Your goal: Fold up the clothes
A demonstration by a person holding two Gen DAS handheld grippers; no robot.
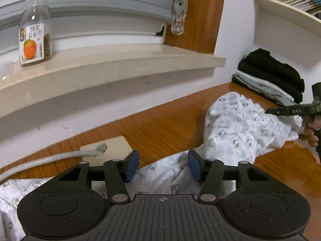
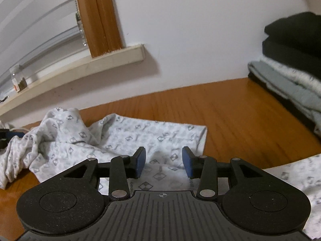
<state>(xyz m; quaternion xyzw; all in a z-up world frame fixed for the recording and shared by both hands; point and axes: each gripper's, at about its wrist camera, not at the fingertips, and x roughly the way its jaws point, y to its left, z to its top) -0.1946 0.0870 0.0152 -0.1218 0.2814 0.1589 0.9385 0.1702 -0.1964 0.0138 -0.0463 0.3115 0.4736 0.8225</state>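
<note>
Patterned garment (image 2: 152,134) is lying rumpled on the wooden table (image 2: 230,116), spreading under both grippers at lower centre. Left gripper (image 1: 163,165) and right gripper (image 2: 163,161) are hovering with fingers apart, clamping nothing. Folded clothes (image 2: 291,60) are stacking up at the right edge.

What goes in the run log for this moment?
task: fold clothes | left gripper: jaws open, empty | right gripper: jaws open, empty | white patterned cloth garment: crumpled, unfolded on brown wooden table

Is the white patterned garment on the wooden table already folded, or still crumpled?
Still crumpled. The white patterned garment lies partly spread on the wooden table, bunched into a wrinkled heap at one end, with no neat fold.
</note>
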